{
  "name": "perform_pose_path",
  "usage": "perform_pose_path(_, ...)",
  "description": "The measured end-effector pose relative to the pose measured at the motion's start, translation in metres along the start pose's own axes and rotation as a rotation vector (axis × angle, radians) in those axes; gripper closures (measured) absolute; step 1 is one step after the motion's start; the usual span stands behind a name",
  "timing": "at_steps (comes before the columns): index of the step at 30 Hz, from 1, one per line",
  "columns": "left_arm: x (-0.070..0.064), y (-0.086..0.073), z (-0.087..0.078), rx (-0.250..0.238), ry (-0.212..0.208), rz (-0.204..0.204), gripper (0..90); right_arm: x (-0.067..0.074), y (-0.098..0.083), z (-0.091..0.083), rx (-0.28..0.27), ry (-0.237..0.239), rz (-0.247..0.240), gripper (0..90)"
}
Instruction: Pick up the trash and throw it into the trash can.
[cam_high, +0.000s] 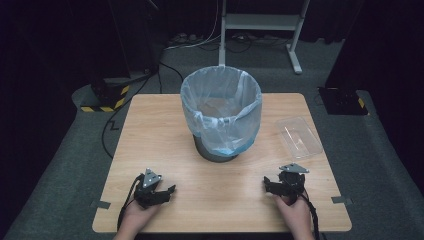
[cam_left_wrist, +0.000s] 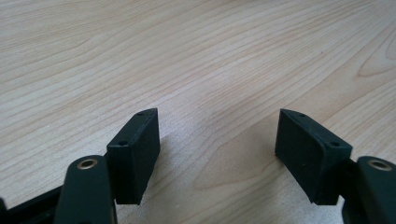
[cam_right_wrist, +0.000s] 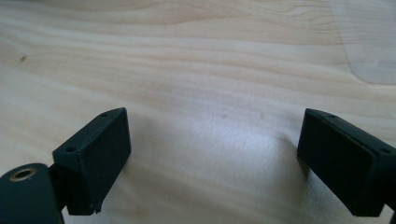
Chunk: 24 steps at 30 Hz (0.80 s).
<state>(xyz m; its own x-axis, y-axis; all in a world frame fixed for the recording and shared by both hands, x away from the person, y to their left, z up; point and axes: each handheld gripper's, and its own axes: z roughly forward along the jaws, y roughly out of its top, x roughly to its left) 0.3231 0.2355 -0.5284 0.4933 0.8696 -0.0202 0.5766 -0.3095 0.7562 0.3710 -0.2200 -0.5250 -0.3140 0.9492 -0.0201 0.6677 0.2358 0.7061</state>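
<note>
Looking down from the high view, a bin (cam_high: 221, 120) stands upright at the middle of the wooden surface (cam_high: 150, 125), toward its far side. It is dark and round, lined with a pale blue, see-through bag whose edge folds over the rim and hangs down the outside in loose wrinkles. To its right, near the surface's right edge, lies a clear tray (cam_high: 299, 137), flat and shallow. The left tongs (cam_high: 159, 192) rest at the near left, held in a hand (cam_high: 135, 216); the right tongs (cam_high: 276, 186) rest at the near right, well apart from the bin.

In the left gripper view, the left tongs (cam_left_wrist: 217, 142) stand wide with bare wood grain between the pads.

In the right gripper view, the right tongs (cam_right_wrist: 215, 158) also stand wide over bare wood, and a corner of the tray (cam_right_wrist: 369, 42) shows at far right.
</note>
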Motion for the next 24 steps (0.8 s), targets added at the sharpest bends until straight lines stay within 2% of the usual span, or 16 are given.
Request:
perform_pose_path(3, 0.001, 0.002, 0.002, -0.002, -0.004, 0.004, 30.8, 0.002, -0.004, -0.004, -0.002, 0.016, -0.007, 9.7)
perform_pose_path(5, 0.001, 0.002, 0.002, -0.002, -0.003, 0.005, 30.9, 0.003, -0.007, -0.007, 0.003, 0.042, -0.027, 9.6)
perform_pose_path(6, 0.001, 0.002, 0.002, 0.0, -0.001, 0.005, 30.8, 0.004, -0.009, -0.009, 0.0, 0.072, -0.06, 9.6)
perform_pose_path(9, 0.0, 0.002, 0.002, 0.001, 0.0, 0.007, 30.7, 0.004, -0.009, -0.01, 0.002, 0.085, -0.077, 12.8)
perform_pose_path(10, 0.0, 0.002, 0.002, 0.001, 0.0, 0.007, 30.7, 0.004, -0.01, -0.014, -0.016, 0.102, -0.091, 31.7)
perform_pose_path(11, 0.0, 0.002, 0.002, 0.001, 0.0, 0.007, 30.7, 0.005, -0.01, -0.017, -0.024, 0.101, -0.084, 36.2)
perform_pose_path(12, 0.0, 0.002, 0.002, 0.001, 0.0, 0.007, 30.6, 0.005, -0.01, -0.017, -0.024, 0.101, -0.084, 36.2)
perform_pose_path(13, 0.001, 0.002, 0.002, 0.0, 0.0, 0.007, 30.6, 0.004, -0.005, -0.026, -0.061, 0.071, -0.1, 41.2)
perform_pose_path(15, 0.001, 0.002, 0.002, 0.003, -0.002, 0.011, 30.4, -0.003, 0.006, -0.037, -0.129, 0.064, -0.082, 43.6)
perform_pose_path(16, 0.001, 0.002, 0.002, 0.002, -0.001, 0.01, 30.4, -0.003, 0.006, -0.037, -0.129, 0.064, -0.082, 43.6)
perform_pose_path(17, 0.001, 0.002, 0.001, 0.005, -0.004, 0.01, 30.3, -0.017, 0.023, -0.044, -0.16, 0.034, -0.07, 44.9)
perform_pose_path(20, 0.002, 0.001, 0.001, 0.003, -0.016, 0.002, 30.1, -0.045, 0.051, -0.048, -0.224, -0.01, -0.003, 48.7)
perform_pose_path(21, 0.002, 0.001, 0.001, 0.001, -0.018, 0.002, 30.0, -0.054, 0.059, -0.046, -0.221, -0.03, 0.017, 49.1)
perform_pose_path(22, 0.002, 0.001, 0.001, 0.001, -0.018, 0.002, 30.0, -0.054, 0.059, -0.046, -0.221, -0.03, 0.017, 49.1)
perform_pose_path(23, 0.003, 0.001, 0.001, -0.002, -0.022, -0.003, 29.9, -0.07, 0.072, -0.033, -0.188, -0.067, 0.035, 49.3)
perform_pose_path(24, 0.003, 0.001, 0.001, -0.004, -0.023, -0.003, 29.8, -0.077, 0.076, -0.025, -0.169, -0.087, 0.049, 48.9)
